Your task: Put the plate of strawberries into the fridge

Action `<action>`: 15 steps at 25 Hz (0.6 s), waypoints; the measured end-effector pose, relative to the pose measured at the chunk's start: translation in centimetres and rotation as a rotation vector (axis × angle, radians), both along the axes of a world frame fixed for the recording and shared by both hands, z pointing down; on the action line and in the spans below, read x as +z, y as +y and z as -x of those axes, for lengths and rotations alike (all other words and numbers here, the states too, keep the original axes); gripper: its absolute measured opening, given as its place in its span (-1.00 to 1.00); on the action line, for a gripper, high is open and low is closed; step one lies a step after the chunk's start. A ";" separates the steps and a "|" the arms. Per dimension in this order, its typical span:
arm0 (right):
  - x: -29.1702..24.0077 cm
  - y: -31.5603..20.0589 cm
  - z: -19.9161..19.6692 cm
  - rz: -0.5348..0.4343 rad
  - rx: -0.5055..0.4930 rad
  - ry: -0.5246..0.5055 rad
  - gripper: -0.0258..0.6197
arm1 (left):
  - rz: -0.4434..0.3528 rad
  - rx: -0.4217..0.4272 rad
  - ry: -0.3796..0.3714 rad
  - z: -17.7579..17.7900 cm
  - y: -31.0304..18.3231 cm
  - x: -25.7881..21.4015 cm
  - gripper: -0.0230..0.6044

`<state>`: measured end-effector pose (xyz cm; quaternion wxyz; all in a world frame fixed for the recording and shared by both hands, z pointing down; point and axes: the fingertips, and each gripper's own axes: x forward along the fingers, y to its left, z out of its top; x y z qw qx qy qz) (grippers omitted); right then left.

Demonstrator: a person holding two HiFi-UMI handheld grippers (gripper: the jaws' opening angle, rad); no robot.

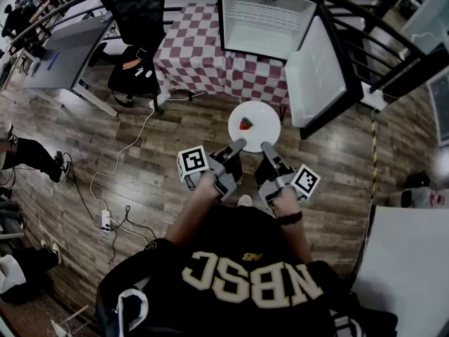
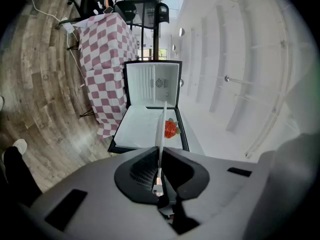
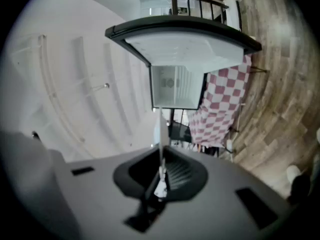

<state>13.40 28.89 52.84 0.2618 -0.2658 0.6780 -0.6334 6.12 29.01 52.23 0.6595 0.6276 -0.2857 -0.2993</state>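
A white plate (image 1: 258, 133) with one strawberry (image 1: 245, 123) on it hangs level over the wooden floor, in front of the open mini fridge (image 1: 266, 20). My left gripper (image 1: 237, 146) is shut on the plate's near left rim and my right gripper (image 1: 265, 147) on its near right rim. In the left gripper view the plate (image 2: 163, 124) shows edge-on between the jaws of the left gripper (image 2: 161, 156), with the strawberry (image 2: 171, 129) beside it. The right gripper (image 3: 161, 159) clamps the plate's thin edge (image 3: 160, 134) too. The fridge door (image 1: 316, 72) stands swung out to the right.
The fridge sits on a table with a red-checked cloth (image 1: 200, 55). A black office chair (image 1: 137, 16) and a grey desk (image 1: 63, 55) stand at the left. Cables and a power strip (image 1: 105, 220) lie on the floor. A white tabletop (image 1: 414, 272) is at the lower right.
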 end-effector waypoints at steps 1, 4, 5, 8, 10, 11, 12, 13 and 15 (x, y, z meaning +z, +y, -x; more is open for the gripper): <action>0.1 0.1 -0.7 0.004 0.002 -0.003 -0.79 | 0.005 0.000 -0.002 -0.6 0.1 0.0 -0.84; 0.4 0.4 -2.7 0.016 0.004 -0.011 -0.79 | 0.019 0.002 -0.006 -2.8 0.5 0.3 -0.84; 0.5 0.6 -3.4 0.021 0.004 -0.013 -0.79 | 0.024 0.002 -0.007 -3.5 0.7 0.5 -0.84; 1.0 1.0 -4.8 0.032 0.004 -0.013 -0.79 | 0.047 0.001 -0.012 -4.7 1.2 0.9 -0.84; 0.8 1.0 -4.3 0.044 0.009 -0.021 -0.79 | 0.064 0.006 -0.008 -4.3 1.1 0.8 -0.84; 0.7 1.1 -4.3 0.050 0.010 -0.027 -0.79 | 0.069 0.011 -0.010 -4.3 1.2 0.8 -0.84; 0.9 1.4 -4.6 0.052 0.012 -0.033 -0.79 | 0.072 0.017 -0.015 -4.6 1.4 0.9 -0.84; 1.1 1.6 -5.3 0.051 0.014 -0.040 -0.79 | 0.071 0.021 -0.024 -5.4 1.6 1.1 -0.84; 1.5 1.7 -6.7 0.041 0.018 -0.054 -0.79 | 0.063 0.028 -0.042 -6.7 1.7 1.2 -0.84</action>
